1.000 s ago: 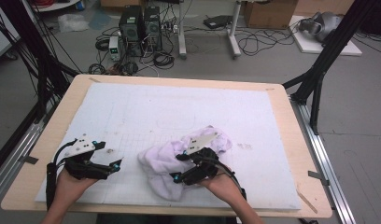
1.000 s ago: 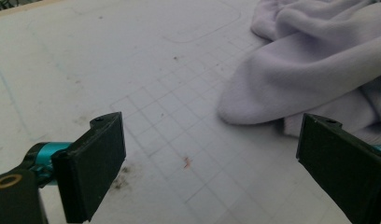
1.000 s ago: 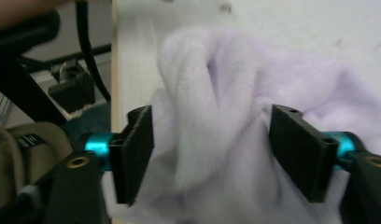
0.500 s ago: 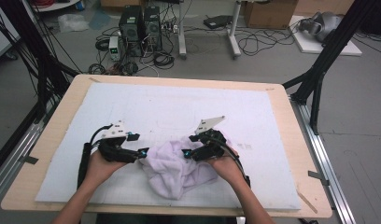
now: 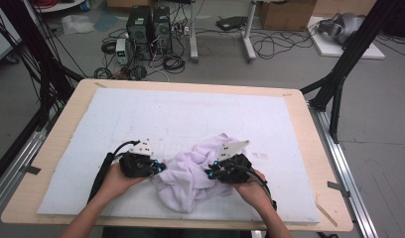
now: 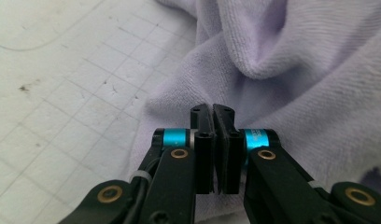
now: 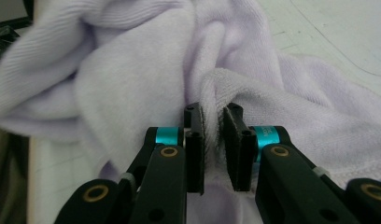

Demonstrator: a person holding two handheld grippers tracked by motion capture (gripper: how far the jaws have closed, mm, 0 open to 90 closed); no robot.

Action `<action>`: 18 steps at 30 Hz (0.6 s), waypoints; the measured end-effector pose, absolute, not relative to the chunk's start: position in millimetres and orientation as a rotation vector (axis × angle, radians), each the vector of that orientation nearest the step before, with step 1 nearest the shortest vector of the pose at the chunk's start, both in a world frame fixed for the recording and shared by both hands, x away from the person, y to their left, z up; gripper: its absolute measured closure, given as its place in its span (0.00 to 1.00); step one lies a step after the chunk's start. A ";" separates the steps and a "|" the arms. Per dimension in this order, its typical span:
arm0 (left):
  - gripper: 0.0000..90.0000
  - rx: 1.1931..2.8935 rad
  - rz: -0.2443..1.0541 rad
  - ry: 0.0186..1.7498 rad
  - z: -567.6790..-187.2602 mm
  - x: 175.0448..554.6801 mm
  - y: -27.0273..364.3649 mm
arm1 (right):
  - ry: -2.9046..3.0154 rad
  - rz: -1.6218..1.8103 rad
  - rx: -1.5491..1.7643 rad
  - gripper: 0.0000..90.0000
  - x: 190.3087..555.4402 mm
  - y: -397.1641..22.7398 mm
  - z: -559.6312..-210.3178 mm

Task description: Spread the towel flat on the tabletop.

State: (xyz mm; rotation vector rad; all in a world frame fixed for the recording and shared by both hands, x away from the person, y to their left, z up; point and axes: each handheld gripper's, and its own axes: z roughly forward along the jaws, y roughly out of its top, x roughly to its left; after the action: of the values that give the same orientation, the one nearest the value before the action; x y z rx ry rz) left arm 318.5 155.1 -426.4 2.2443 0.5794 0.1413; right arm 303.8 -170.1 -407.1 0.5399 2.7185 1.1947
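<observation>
Counter (image 5: 309, 163): wooden top covered by a white gridded mat (image 5: 190, 114) that spans most of the surface; floor beyond it carries computer towers (image 5: 148, 25) and loose cables.

Towel (image 5: 190, 173): pale lilac terry cloth, crumpled in a heap on the near half of the mat, roughly at the centre between both hands, folds bunched upward; in the left gripper view it lies on the grid squares with one edge curling toward the camera.

Left gripper (image 5: 158, 167): at the towel's left edge, held low over the mat. In its own view the fingers (image 6: 201, 140) have just been closing and now stand pressed together, almost no gap; the towel lies right behind and under them, but I cannot tell whether any cloth is caught between.

Right gripper (image 5: 210, 173): at the towel's right side. Its fingers (image 7: 194, 140) have just been closing and now pinch a raised ridge of the towel (image 7: 212, 88), the fold standing upright between the pads.
</observation>
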 end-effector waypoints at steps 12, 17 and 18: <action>0.96 2.150 0.158 0.553 -410.2 255.5 195.9 | 2.740 1.233 0.581 0.89 239.7 -205.8 -415.0; 0.72 2.150 0.173 0.539 -400.0 257.3 190.1 | 2.721 1.302 0.576 0.72 235.2 -209.9 -405.7; 0.72 2.144 0.187 0.541 -396.5 261.1 188.7 | 2.721 1.302 0.576 0.72 235.2 -209.9 -405.7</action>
State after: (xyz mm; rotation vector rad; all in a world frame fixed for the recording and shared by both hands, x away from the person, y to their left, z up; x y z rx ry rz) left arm 261.1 188.7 -396.5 2.1443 0.5408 0.1874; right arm 235.2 -209.9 -405.7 0.5765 2.7205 1.3017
